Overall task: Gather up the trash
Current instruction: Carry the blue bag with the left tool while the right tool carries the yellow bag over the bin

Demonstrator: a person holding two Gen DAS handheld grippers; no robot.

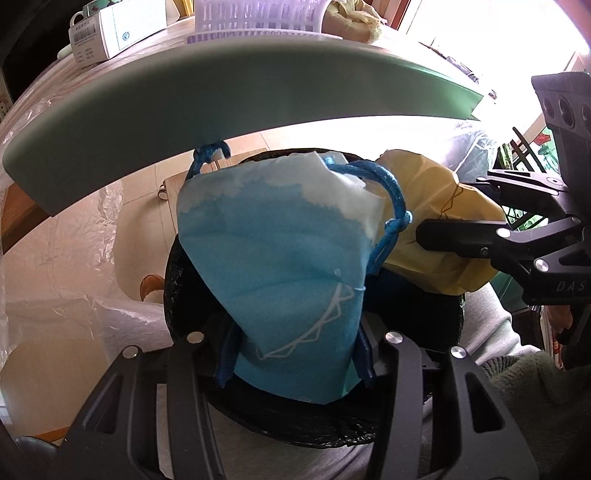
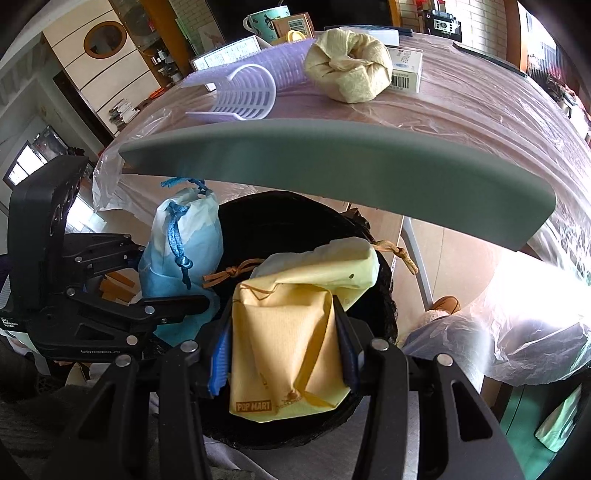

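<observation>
Over black-lined bin (image 2: pixel 384 295): left gripper (image 1: pixel 295 354) clamps blue drawstring pouch (image 1: pixel 280 258) (white top); right gripper (image 2: pixel 282 358) clamps creased yellow pouch (image 2: pixel 288 343) w/ POP MART print.

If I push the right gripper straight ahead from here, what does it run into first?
Probably the far inner wall of the black-lined bin, since the right gripper holds the yellow pouch over its opening. The green lid sits above that line; depth is unclear.

Lavender slotted basket (image 2: pixel 255 92) tipped on its side on plastic-covered table (image 2: pixel 461 107), knotted cream cloth bundle (image 2: pixel 351 68) just beside it, white barcoded box (image 2: pixel 406 70), patterned mug (image 2: pixel 264 22) behind.
</observation>
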